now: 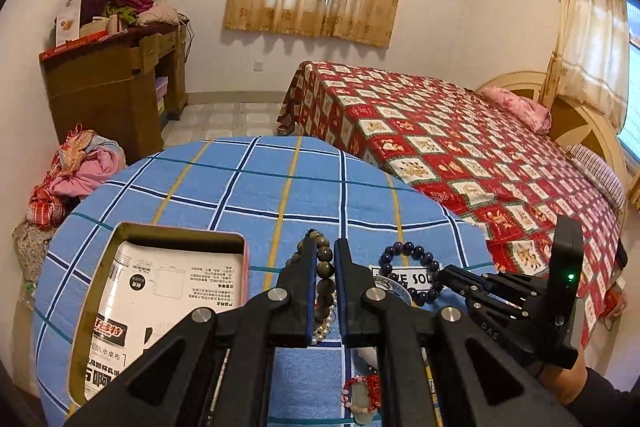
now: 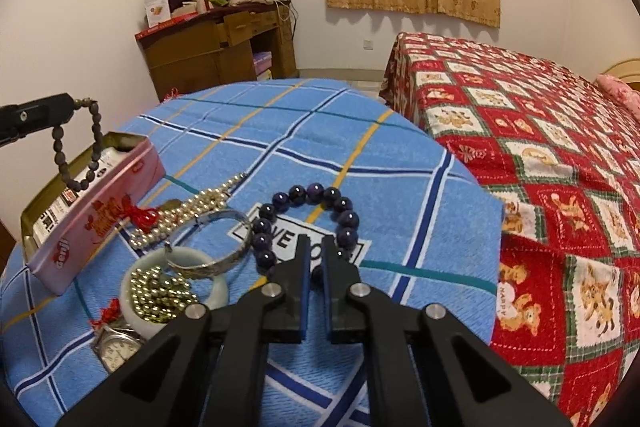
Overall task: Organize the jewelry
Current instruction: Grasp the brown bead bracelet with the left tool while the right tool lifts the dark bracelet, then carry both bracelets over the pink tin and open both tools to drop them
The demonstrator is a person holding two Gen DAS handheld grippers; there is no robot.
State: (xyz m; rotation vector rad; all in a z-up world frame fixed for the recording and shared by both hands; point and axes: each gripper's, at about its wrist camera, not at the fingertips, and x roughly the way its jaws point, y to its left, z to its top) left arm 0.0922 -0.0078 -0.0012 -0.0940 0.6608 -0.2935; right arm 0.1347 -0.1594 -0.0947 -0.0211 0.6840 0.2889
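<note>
My left gripper [image 1: 325, 247] is shut on a brown bead bracelet [image 1: 325, 267] and holds it lifted; in the right wrist view that bracelet [image 2: 78, 151] hangs from the gripper over the open pink tin box [image 2: 96, 211]. The tin [image 1: 120, 307] lies at the table's left. My right gripper [image 2: 315, 245] is shut on the near side of a dark purple bead bracelet [image 2: 304, 195] lying on the blue checked cloth; it also shows in the left wrist view [image 1: 412, 259]. A pearl strand [image 2: 188, 211], silver bangle [image 2: 216, 247], jade bangle [image 2: 136, 279] with gold beads and a watch [image 2: 116, 347] lie between.
A red beaded charm [image 1: 362, 393] lies near my left gripper's base. The round table [image 2: 280, 131] drops off at its edge toward a bed with a red quilt [image 2: 540, 147] on the right. A wooden desk [image 2: 216, 47] stands by the far wall.
</note>
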